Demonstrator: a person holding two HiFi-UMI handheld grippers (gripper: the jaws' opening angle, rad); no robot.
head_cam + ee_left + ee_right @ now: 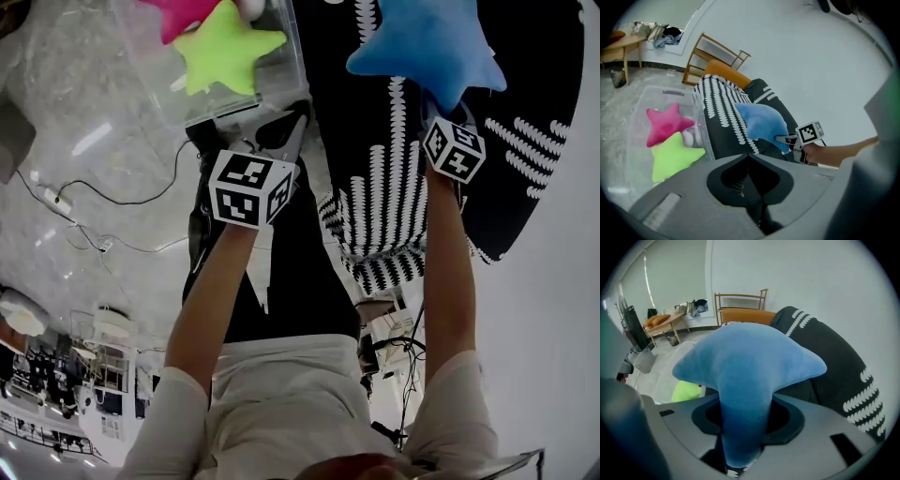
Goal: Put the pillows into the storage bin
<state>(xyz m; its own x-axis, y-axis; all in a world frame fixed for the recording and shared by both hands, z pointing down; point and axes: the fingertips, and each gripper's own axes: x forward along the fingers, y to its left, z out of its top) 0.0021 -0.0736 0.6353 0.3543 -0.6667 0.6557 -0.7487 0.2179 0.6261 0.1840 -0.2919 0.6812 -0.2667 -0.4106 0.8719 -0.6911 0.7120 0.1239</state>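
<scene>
My right gripper (441,105) is shut on one arm of a blue star pillow (427,45), which it holds up over a black cushion. In the right gripper view that pillow (745,364) fills the middle, its arm running down between the jaws of the gripper (740,448). The clear storage bin (286,66) stands on the floor to the left, with a pink star pillow (665,124) and a green star pillow (672,157) inside. My left gripper (758,199) hangs near the bin's near wall (702,124), shut with nothing in it.
A big black cushion with white markings (394,187) lies right of the bin. A wooden rack with an orange seat (717,58) stands behind it, against the white wall. A low table with clothes (628,42) is at the far left. Cables (112,202) trail over the floor.
</scene>
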